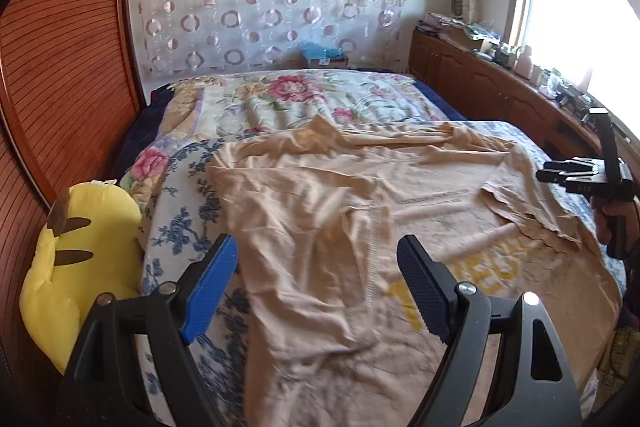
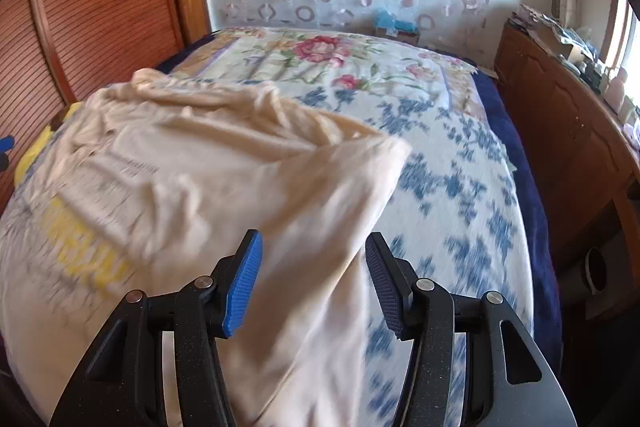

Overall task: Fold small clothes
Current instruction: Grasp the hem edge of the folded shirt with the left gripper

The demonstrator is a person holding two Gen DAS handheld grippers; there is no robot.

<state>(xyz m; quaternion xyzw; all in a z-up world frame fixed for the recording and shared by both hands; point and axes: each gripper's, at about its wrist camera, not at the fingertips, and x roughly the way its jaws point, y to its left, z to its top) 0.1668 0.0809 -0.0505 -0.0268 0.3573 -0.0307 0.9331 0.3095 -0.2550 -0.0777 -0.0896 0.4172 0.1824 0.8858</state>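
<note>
With both grippers – left (image 1: 316, 287), right (image 2: 314, 281) – spread empty, the crumpled beige cotton T-shirt (image 1: 360, 211) could be pinched double-layered.

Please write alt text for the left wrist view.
A wrinkled beige cotton T-shirt with yellow lettering lies spread on a blue-flowered white bedspread, under the open left tool. A yellow plush toy sits at left.
</note>
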